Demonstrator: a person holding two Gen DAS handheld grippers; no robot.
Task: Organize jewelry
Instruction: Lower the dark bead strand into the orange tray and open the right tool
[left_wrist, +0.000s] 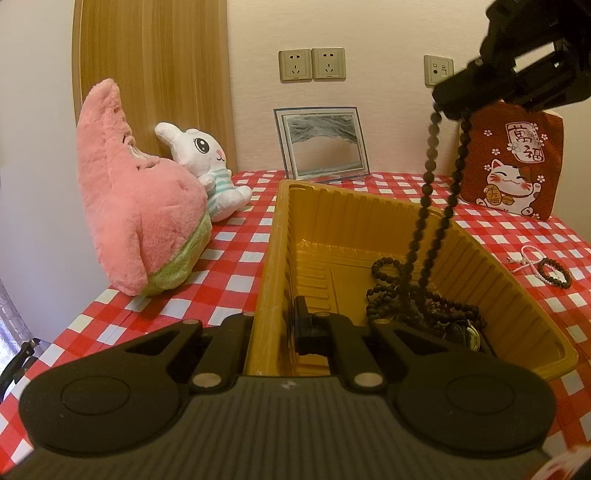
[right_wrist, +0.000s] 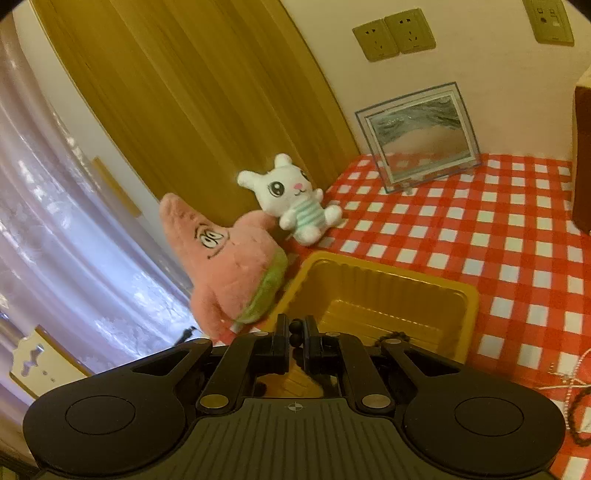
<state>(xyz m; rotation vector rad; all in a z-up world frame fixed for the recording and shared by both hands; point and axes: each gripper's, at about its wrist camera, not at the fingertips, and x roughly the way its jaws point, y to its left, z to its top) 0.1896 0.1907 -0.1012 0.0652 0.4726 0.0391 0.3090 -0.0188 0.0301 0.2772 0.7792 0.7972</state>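
The yellow plastic tray (left_wrist: 369, 229) is being gripped at its near left wall by the left gripper (left_wrist: 275, 325), whose jaws are being pressed together on that wall, one finger (left_wrist: 308, 325) being seen inside the tray and the other hidden outside it. This gripper is being held low and tilted slightly downward, pointing along the length of the tray toward the wall behind the table. The right gripper (left_wrist: 448, 101) is being held high above the far right part of the tray, angled downward, and a long string of dark beads (left_wrist: 428, 192) is being pinched between its closed jaws; in the right wrist view two beads (right_wrist: 295, 332) are being seen squeezed between the fingers. The string is being hung as a loop of two strands down into the tray, where its lower end is being met by a pile of dark bead strings (left_wrist: 421, 302) lying on the tray's floor at the near right. On the red-and-white checked tablecloth (left_wrist: 236, 254), right of the tray, a pink bead bracelet (left_wrist: 530, 260) and a dark bead bracelet (left_wrist: 554, 273) are being left lying just beside each other. A pink starfish plush (left_wrist: 136, 206) and a white rabbit plush (left_wrist: 210, 170) are being leaned together to the tray's left.
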